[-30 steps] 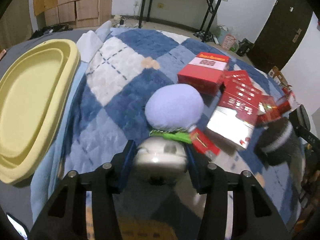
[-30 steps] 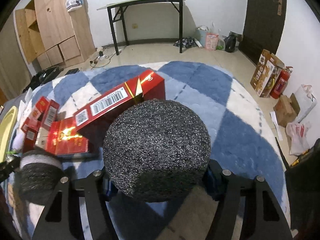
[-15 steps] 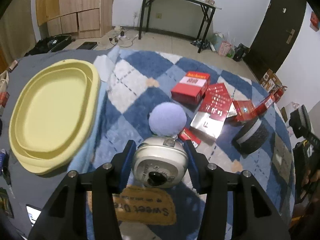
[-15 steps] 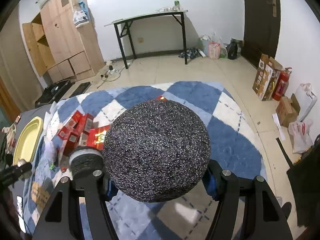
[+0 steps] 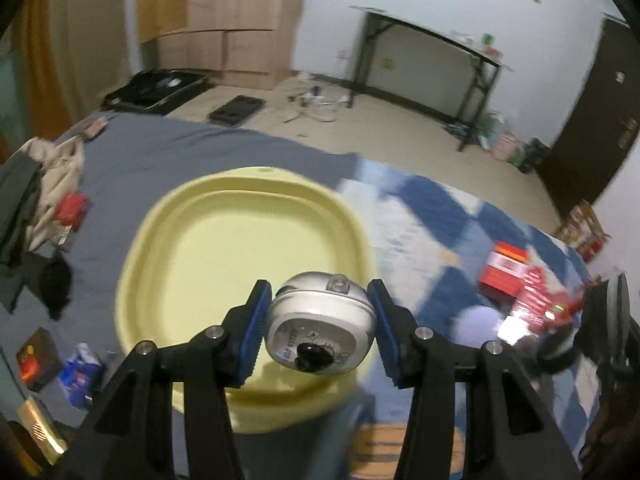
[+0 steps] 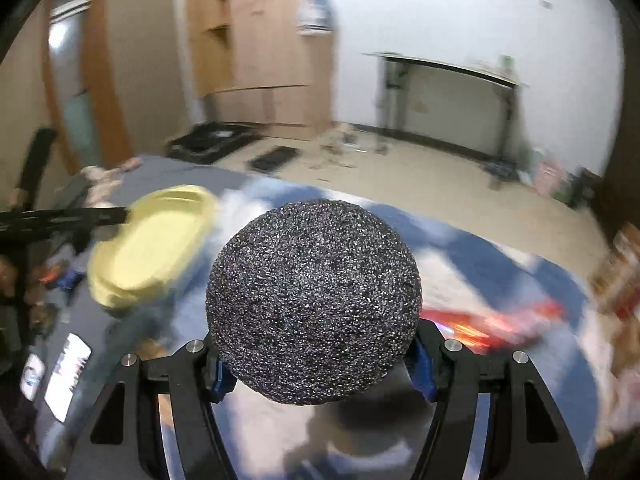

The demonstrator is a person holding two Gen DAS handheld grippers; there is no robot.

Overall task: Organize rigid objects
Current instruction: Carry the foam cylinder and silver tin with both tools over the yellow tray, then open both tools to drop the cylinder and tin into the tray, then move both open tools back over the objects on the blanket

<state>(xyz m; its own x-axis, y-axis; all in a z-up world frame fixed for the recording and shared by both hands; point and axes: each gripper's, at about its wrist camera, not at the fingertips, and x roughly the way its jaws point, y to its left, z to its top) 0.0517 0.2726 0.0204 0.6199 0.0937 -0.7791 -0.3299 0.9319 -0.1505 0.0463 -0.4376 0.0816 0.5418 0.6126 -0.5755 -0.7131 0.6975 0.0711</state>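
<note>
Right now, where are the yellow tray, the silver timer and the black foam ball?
yellow tray (image 5: 208, 248), left wrist view, on its bare inner floor.
silver timer (image 5: 320, 320), left wrist view, on its domed casing.
black foam ball (image 6: 314, 300), right wrist view, on its rounded front face.

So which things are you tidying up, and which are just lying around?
For the job:
- silver clock in the left tongs
- black foam ball in the right tongs
- yellow tray
- red boxes

Just lying about:
- heap of clothes
- black folding table
- wooden wardrobe
</note>
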